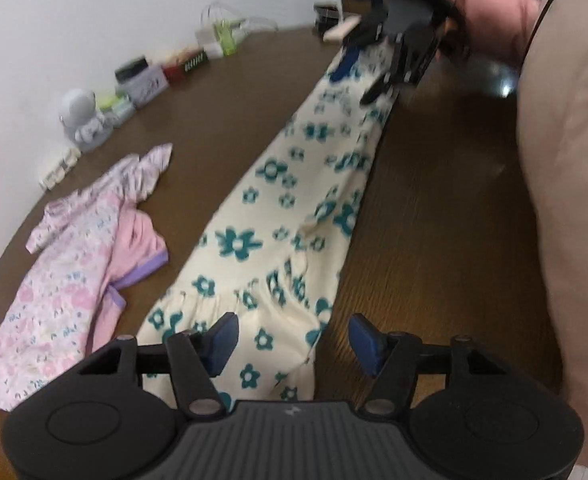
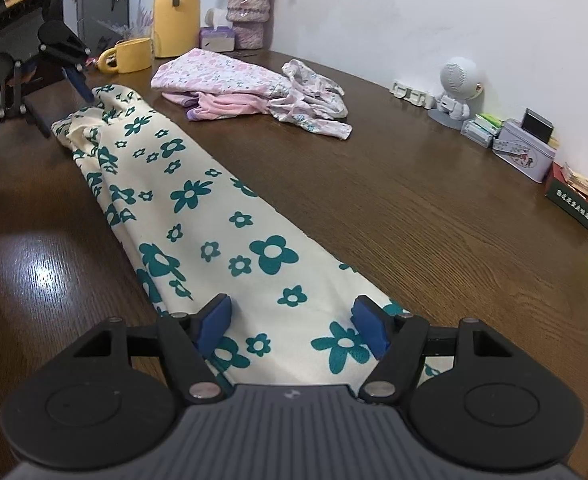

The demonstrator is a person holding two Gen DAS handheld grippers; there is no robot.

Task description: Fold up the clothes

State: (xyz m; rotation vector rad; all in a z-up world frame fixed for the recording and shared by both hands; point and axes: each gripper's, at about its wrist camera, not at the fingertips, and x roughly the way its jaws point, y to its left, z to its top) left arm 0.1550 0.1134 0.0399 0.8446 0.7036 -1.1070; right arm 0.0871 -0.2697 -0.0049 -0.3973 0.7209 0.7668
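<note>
Grippers are standing at opposite ends of one garment, and we are describing each from its own camera. We are seeing the left gripper (image 1: pixel 294 346) with its blue pads spread apart and nothing pinched between them; the frilled hem of the floral dress (image 1: pixel 294 208) is lying just below and slightly left of the gap. We are seeing the right gripper (image 2: pixel 291 326) likewise spread, pads clear of the cloth, hovering over the opposite end of the dress (image 2: pixel 197 200). In the left view the right gripper (image 1: pixel 378 70) is appearing at the far end of the dress, carried by a hand in a pink sleeve (image 1: pixel 494 20); in the right view the left gripper (image 2: pixel 59 92) is appearing just beside the far hem.

We are taking the dress as the landmark. It is lying flat on the brown table (image 2: pixel 414 200), already narrowed into a long strip. Its long axis is running straight from one gripper to the other, so each tool is nearest its own end. We judge that the coming move depends on this alignment: an end-to-end fold needs one end carried along the axis towards the other. The pink garments (image 2: pixel 245 88) are lying well apart from the dress, on its wall side, and are not yet folded.
</note>
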